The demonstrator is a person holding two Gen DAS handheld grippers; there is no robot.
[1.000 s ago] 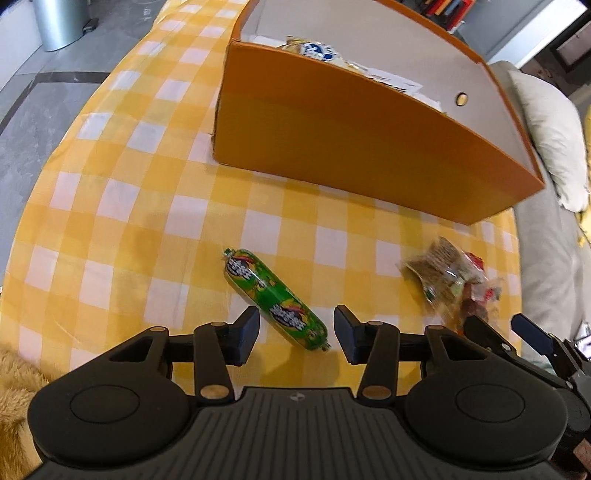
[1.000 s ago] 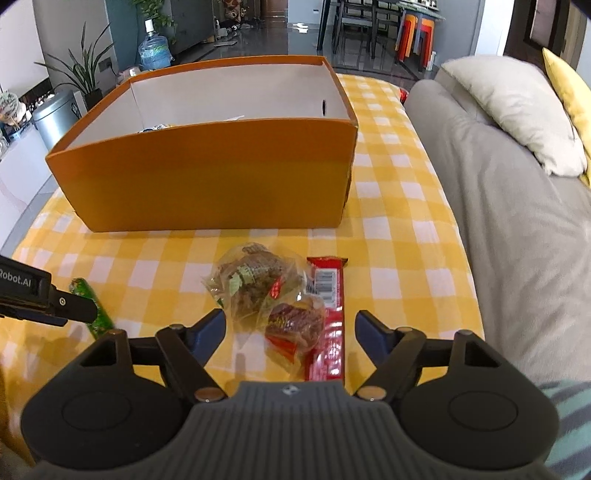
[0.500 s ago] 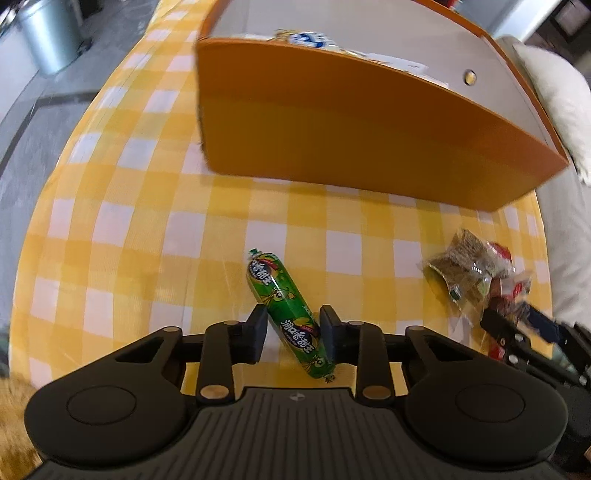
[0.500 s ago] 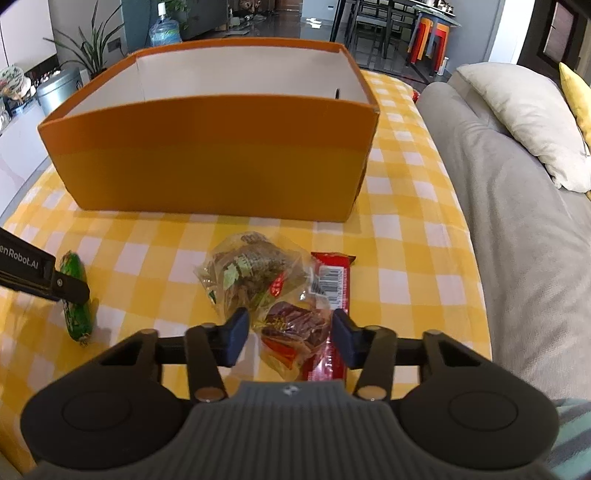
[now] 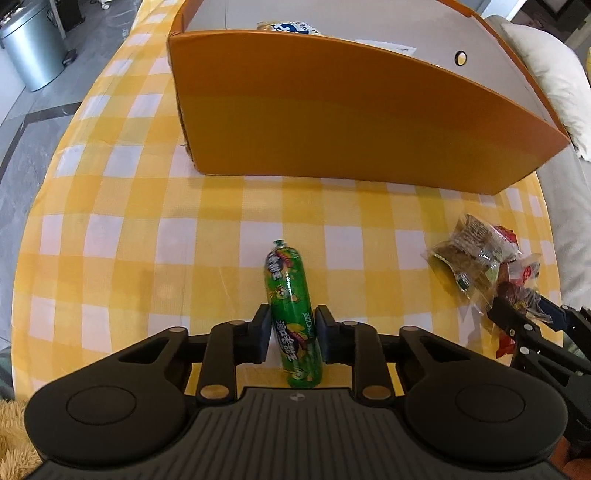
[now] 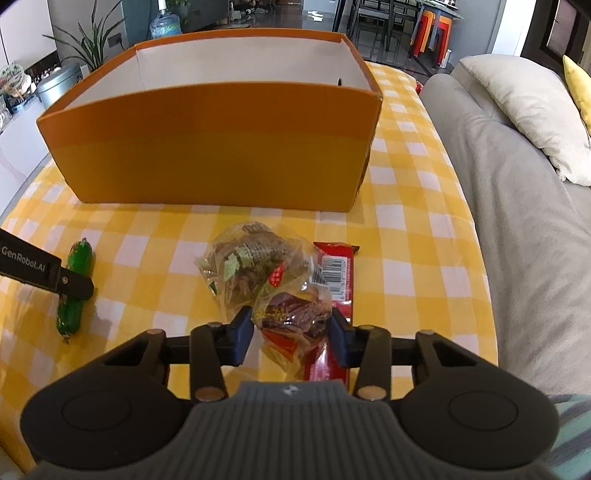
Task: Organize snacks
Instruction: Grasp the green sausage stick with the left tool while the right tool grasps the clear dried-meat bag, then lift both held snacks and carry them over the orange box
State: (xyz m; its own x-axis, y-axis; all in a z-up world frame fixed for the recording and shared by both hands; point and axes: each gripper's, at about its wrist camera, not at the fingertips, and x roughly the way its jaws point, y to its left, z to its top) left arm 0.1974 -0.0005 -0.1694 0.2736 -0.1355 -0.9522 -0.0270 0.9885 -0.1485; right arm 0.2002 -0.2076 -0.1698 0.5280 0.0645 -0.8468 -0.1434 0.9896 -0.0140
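A green sausage stick (image 5: 290, 295) lies on the yellow checked tablecloth (image 5: 147, 251). My left gripper (image 5: 291, 334) is shut on its near half. It also shows in the right wrist view (image 6: 75, 284). My right gripper (image 6: 291, 332) is shut on a clear packet of dark red snack (image 6: 295, 317). A clear packet of brown snack (image 6: 251, 262) and a red bar (image 6: 334, 280) lie right beside it. The orange box (image 6: 214, 155) stands behind, open at the top, with a blue-and-white packet (image 5: 288, 26) inside.
A grey sofa (image 6: 517, 229) with a cream pillow (image 6: 528, 110) runs along the table's right side. A metal bin (image 5: 33, 51) stands on the floor at the far left. Fluffy tan fabric (image 5: 14, 435) is at the near left.
Both grippers have closed: the left one onto the green sausage stick, which has turned to point along the fingers, and the right one onto the dark red packet.
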